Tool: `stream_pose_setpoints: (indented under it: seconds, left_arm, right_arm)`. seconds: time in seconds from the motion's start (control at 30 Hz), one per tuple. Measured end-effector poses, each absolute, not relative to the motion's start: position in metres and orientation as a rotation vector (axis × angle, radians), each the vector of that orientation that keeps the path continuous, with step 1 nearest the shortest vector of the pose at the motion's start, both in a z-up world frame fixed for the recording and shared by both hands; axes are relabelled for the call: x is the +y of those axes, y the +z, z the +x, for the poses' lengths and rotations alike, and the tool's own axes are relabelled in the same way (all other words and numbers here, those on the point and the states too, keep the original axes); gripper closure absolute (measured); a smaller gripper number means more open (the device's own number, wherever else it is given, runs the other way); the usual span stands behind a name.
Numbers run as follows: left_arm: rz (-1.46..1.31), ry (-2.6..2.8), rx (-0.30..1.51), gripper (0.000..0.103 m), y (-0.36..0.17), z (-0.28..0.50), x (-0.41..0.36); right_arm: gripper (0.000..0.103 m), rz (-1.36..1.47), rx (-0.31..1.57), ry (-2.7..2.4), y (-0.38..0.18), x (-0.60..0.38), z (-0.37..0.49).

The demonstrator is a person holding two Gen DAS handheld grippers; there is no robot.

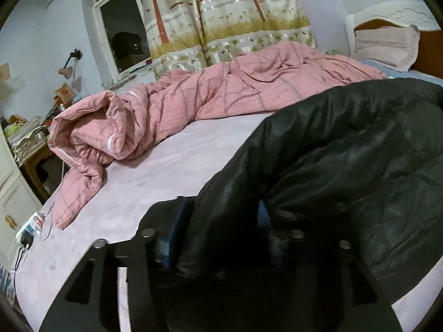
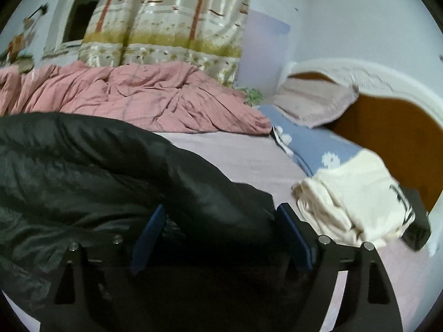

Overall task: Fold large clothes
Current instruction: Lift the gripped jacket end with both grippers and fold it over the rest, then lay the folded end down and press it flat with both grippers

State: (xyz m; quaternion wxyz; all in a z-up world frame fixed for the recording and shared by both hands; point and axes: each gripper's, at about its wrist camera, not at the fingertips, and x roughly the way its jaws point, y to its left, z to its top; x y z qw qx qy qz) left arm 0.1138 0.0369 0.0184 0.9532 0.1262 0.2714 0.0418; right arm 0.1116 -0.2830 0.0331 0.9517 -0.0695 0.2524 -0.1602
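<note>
A large, puffy black jacket (image 1: pixel 346 152) lies on the lilac bed sheet (image 1: pixel 166 171). In the left wrist view its left end runs down between the fingers of my left gripper (image 1: pixel 221 210); the blue pads stand apart on either side of the fabric and do not squeeze it. In the right wrist view the jacket (image 2: pixel 83 160) fills the left and its right end rests between the wide-spread blue pads of my right gripper (image 2: pixel 221 210). That gripper is open around the bulky cloth.
A rumpled pink checked quilt (image 1: pixel 221 91) lies along the far side of the bed. A pink pillow (image 2: pixel 313 102), a blue flowered pillow (image 2: pixel 313 146) and a folded cream garment (image 2: pixel 351 193) sit by the headboard (image 2: pixel 387 127). A power strip (image 1: pixel 30 227) lies at the bed's left edge.
</note>
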Motion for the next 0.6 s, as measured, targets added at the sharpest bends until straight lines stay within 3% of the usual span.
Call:
stream_pose_setpoints:
  seconds: [0.07,0.27,0.37,0.6]
  left_arm:
    - [0.249,0.108,0.531,0.027,0.019,0.110,0.040]
    - [0.215,0.109,0.497,0.007,0.017,0.099,0.044]
    - [0.207,0.119,0.474,0.001,0.016,0.094,0.044]
    - [0.204,0.123,0.467,0.001,0.015,0.096,0.041]
  right_arm:
    - [0.017,-0.151,0.505,-0.320,0.030,-0.285,0.109]
    - [0.016,-0.150,0.499,-0.356,0.027,-0.283,0.110]
    - [0.016,-0.148,0.512,-0.335,0.026,-0.285,0.110]
    - [0.013,-0.106,0.535,-0.296,0.025,-0.299,0.110]
